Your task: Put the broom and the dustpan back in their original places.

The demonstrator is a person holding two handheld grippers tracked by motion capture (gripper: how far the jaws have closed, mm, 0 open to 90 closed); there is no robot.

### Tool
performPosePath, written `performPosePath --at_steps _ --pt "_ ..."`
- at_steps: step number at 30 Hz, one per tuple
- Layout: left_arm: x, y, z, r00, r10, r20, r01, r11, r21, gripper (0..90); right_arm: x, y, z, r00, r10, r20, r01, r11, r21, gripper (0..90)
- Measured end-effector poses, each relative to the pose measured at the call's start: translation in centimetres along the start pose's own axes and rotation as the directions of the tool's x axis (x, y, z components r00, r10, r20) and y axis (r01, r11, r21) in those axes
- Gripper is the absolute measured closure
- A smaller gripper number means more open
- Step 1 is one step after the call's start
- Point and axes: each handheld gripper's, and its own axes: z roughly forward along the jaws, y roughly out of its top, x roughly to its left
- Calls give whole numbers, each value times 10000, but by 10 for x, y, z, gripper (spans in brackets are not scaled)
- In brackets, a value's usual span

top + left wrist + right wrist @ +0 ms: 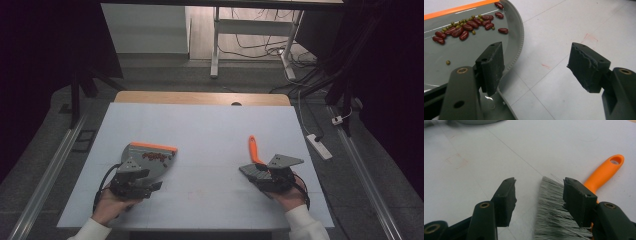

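High view: a pale table (200, 130) with a wooden strip along its far edge, standing on grey floor; beyond it a white desk frame (216, 45) and loose cables (260, 47); a power strip (319, 146) lies on the floor at the right. On the table a grey dustpan (152, 157) with an orange lip sits at the left, a brush (255, 160) with an orange handle at the right. The left gripper view picks out red beans (464, 27) and small green ones heaped in the dustpan, plus faint red marks on the table; the right gripper view shows the brush's grey bristles (551, 212). The left tongs (534, 67) stand wide and released, one jaw over the dustpan's rim, gripping nothing. The right tongs (539, 200) also gape; one jaw lies against the bristles, the other is clear, nothing clamped.
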Motion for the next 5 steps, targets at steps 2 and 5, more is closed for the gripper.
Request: performPosePath --at_steps 2,5 --pt "0 0 0 9999 -60 -88 61 10000 40 291 0 0 0 10000 -10 24 9 10000 20 435" --pt "0 0 1 9999 -78 -87 79 9999 88 288 0 0 0 10000 -24 29 24 10000 8 434"
